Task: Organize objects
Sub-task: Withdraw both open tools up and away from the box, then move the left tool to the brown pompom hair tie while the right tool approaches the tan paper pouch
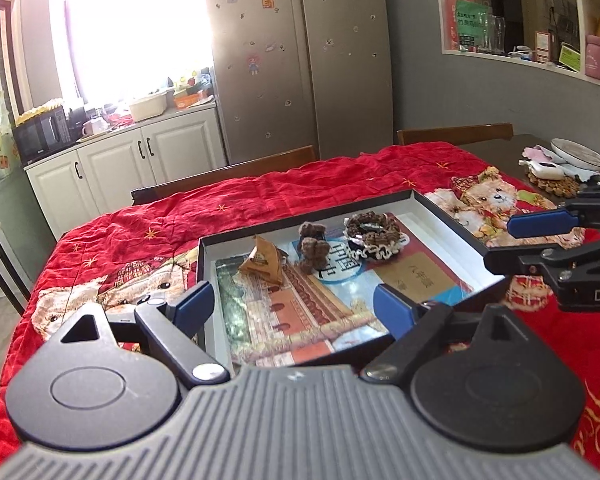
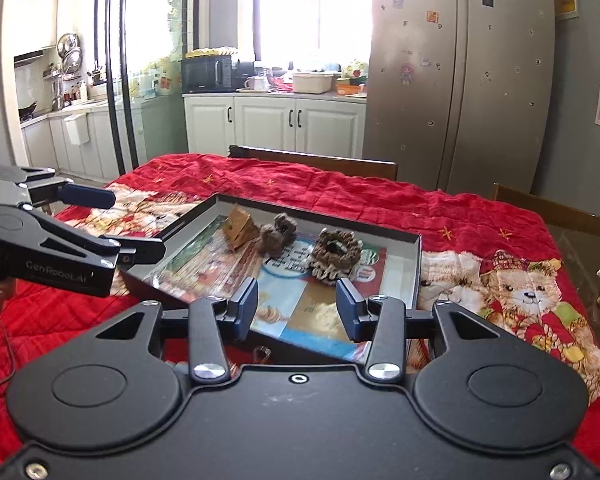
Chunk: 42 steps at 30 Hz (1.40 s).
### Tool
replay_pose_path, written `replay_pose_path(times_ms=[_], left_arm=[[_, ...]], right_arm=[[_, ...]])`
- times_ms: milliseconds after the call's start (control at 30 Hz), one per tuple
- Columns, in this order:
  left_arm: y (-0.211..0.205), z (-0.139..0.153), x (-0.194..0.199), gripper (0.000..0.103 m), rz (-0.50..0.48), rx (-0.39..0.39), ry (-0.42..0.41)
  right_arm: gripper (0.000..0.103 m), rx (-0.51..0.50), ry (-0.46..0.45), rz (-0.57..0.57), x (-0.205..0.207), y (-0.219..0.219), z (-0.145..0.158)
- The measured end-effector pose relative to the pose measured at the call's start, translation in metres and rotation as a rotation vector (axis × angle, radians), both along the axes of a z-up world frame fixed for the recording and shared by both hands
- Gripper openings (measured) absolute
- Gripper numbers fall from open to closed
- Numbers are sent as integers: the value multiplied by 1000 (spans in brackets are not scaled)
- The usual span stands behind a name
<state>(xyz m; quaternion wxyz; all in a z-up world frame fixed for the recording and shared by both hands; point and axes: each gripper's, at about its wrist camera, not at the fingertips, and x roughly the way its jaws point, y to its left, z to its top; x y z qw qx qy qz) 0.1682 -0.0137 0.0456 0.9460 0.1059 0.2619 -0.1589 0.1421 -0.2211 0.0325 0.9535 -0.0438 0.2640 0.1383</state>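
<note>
A shallow black box lid [image 1: 452, 216] [image 2: 414, 280] lies on the red bear-print cloth, lined with a printed picture sheet. Inside it sit a tan pyramid snack packet [image 1: 262, 261] [image 2: 240, 227], a brown knitted piece [image 1: 312, 248] [image 2: 277, 234] and a brown-and-white frilled scrunchie [image 1: 376, 236] [image 2: 334, 254]. My left gripper [image 1: 294, 300] is open and empty above the box's near edge. My right gripper [image 2: 298, 306] is open and empty, hovering over the box's near right part. Each gripper shows at the side of the other's view.
The red cloth [image 1: 260, 196] covers the table. At the far right lie a plate [image 1: 576, 152], a woven coaster and small items. Wooden chair backs [image 2: 320, 162] stand behind the table. A fridge [image 2: 460, 72] and white cabinets are beyond.
</note>
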Motion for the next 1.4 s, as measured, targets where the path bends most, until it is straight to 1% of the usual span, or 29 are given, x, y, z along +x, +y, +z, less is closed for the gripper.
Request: replay_pose_path(times_ms=[200,333,400,500,633,833,967,1067,1167,1400], left_arm=[[8,-6,-16,93,-3,9,1],[12,-12,-26,94,-16,21,8],[14,-16,-30,94,-29,25,18],[17,-22,-37,94,-37,30,25],[21,-29,-43,94,-46,27,38],[25,-42,-51,97,-75,20,58],[29,-53,-52,97,-123,-3,89],[29,-62,-53,97,-149,3,93],[30,-71,-50,97,-153,6,104],[33,-87,-40,97,-144,-25,154]], right_arm=[[43,-21,4,19,-21,3,-7],[43,23,40,37,-31,0,-12],[43,26,45,38,-37,0,-15],[44,-2,30,24,-46,1,-18],[45,10,42,13,-53,-2,-25],[47,-28,34,-28,-63,1,-38],[47,-48,25,-58,-68,6,-51],[48,-48,21,-89,-70,5,-59],[49,-28,37,-106,-69,0,-65],[49,-23,38,-134,-69,-5,-71]])
